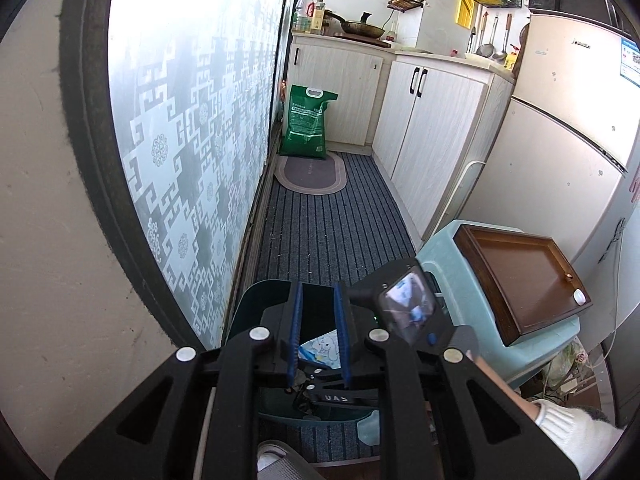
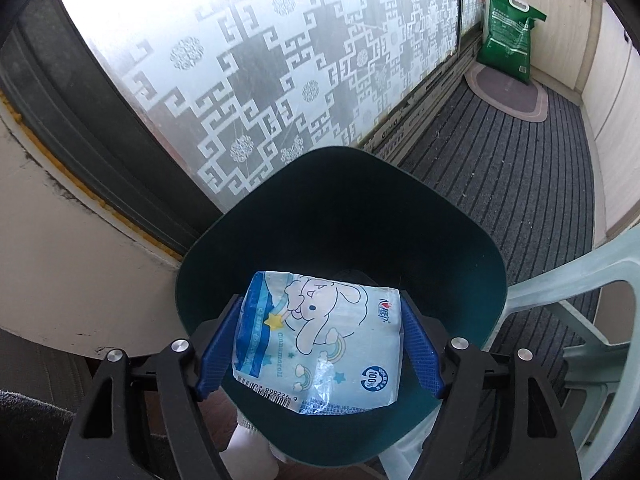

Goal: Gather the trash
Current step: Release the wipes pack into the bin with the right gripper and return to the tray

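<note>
We see the dark green bin [image 2: 340, 216] open at the top, though the tissue pack [image 2: 320, 340] fills most of its mouth. The patterned glass door [image 2: 240, 80] hems it left, the pale plastic chair [image 2: 580, 320] right. The striped floor mat [image 2: 500, 168] beyond lies free.

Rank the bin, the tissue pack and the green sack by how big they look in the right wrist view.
1. bin
2. tissue pack
3. green sack, far down the floor, so its true size may well be larger.
</note>
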`<control>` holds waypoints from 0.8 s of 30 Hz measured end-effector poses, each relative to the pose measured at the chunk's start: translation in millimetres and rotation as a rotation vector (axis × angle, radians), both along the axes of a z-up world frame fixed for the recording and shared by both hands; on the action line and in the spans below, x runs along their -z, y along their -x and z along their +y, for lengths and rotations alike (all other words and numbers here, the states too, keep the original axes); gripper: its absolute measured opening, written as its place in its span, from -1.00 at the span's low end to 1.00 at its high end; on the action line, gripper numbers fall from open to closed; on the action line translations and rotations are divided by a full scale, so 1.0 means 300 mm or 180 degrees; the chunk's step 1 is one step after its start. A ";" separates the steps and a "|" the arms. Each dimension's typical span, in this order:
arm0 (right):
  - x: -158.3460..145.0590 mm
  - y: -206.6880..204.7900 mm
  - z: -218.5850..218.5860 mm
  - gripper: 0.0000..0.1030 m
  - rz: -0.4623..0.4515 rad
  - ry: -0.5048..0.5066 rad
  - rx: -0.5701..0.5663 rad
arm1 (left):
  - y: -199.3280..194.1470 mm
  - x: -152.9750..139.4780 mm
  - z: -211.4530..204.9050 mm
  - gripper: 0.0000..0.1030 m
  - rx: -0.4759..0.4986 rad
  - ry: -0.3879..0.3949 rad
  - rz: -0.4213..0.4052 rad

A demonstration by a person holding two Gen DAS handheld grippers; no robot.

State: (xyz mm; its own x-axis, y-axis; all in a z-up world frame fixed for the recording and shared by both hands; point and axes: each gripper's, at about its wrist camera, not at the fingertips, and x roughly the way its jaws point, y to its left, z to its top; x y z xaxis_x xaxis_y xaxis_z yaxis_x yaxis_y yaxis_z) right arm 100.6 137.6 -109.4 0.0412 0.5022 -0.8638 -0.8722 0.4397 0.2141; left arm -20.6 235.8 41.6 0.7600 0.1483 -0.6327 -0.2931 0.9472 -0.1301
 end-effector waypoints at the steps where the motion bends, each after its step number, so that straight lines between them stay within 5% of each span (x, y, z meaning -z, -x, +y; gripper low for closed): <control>1: 0.008 0.000 0.000 0.54 0.0014 0.0013 0.0009 | 0.002 -0.003 -0.002 -0.66 0.0001 -0.0010 -0.0007; 7: 0.010 0.013 0.003 0.56 -0.0027 0.0017 -0.0017 | 0.018 -0.017 0.004 -0.66 -0.0017 -0.0016 -0.0051; 10: -0.023 0.018 -0.002 0.31 -0.0070 -0.0039 -0.0055 | 0.028 -0.035 0.012 -0.66 -0.0062 -0.0002 -0.0105; 18: -0.198 0.047 -0.067 0.06 -0.0299 -0.0306 -0.0129 | 0.047 -0.112 -0.026 -0.61 -0.0037 -0.0001 -0.0310; 24: -0.343 0.063 -0.176 0.04 -0.0612 -0.0436 -0.0151 | 0.042 -0.173 -0.092 -0.35 0.0086 0.0034 -0.0529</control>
State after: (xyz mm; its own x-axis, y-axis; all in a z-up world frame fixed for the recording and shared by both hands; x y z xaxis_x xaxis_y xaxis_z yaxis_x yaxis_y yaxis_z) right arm 81.8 84.7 -6.5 0.1720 0.6196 -0.7659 -0.9217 0.3757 0.0969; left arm -33.1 208.1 93.6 0.8579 0.1203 -0.4995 -0.2411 0.9528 -0.1846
